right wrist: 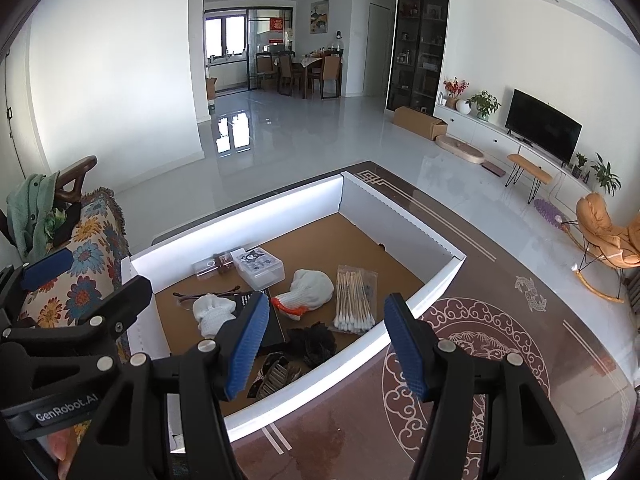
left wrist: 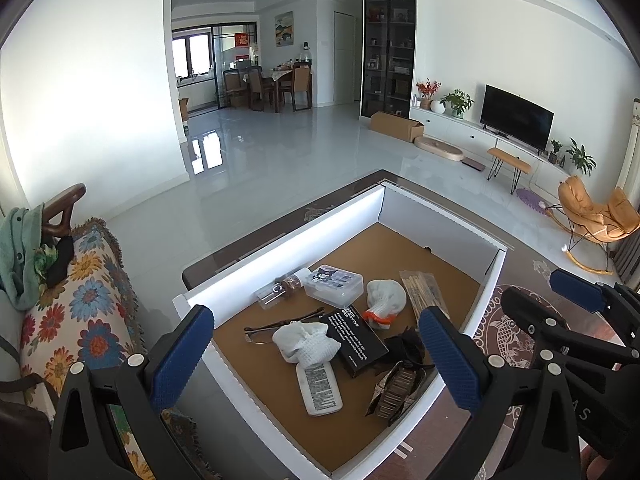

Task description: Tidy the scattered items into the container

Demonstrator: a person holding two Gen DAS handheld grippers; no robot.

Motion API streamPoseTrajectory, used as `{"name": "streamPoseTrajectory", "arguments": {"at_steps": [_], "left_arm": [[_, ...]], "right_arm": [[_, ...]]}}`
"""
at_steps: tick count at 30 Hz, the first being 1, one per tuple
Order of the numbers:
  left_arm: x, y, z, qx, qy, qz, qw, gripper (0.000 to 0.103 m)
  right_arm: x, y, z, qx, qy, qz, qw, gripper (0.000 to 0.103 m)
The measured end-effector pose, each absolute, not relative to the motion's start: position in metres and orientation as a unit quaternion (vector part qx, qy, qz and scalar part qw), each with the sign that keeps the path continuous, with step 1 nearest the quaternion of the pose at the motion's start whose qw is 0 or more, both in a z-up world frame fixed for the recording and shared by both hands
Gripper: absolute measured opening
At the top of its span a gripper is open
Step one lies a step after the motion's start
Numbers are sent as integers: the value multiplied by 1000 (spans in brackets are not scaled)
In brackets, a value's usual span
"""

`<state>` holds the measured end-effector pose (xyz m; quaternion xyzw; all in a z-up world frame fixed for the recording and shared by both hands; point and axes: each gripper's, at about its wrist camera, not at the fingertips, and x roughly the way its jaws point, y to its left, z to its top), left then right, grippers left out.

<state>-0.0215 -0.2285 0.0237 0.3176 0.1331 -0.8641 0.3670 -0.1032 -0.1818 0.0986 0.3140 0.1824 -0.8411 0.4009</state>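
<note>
A: White-walled cardboard container (left wrist: pixel 280 236), centre of both views, on a dark patterned table (right wrist: pixel 500 280). Holds everything visible: two white gloves (left wrist: pixel 386 294), clear plastic box (left wrist: pixel 334 284), small bottle (left wrist: pixel 280 290), glasses (left wrist: pixel 276 324), black booklet (left wrist: pixel 356 340), white remote (left wrist: pixel 320 388), cotton swabs (right wrist: pixel 354 300), dark hair clip (left wrist: pixel 396 392).

B: And the grippers?

A: Left gripper (left wrist: pixel 316 356), lower half of its own view, blue pads spread wide, nothing between them. Right gripper (right wrist: pixel 326 344), lower centre of its view, likewise spread and empty.

B: Anything left to pick up?

A: None seen loose on the table. Probably near the end; best done by scanning the tabletop once more and keeping both grippers above the rim, clear of the contents.

B: Differences between views?

A: Right wrist view shows the table's round pale ornament at lower right and the swabs plainly. Left wrist view shows the remote in full, hidden behind a finger in the other, and the right gripper at its right edge.
</note>
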Motion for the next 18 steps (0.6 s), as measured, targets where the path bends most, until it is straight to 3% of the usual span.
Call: {"name": "streamPoseTrajectory", "arguments": {"at_steps": [18], "left_arm": [[-20, -238, 19, 322, 143, -861, 368, 103]], "right_arm": [[-90, -189, 106, 271, 225, -856, 378, 61]]}}
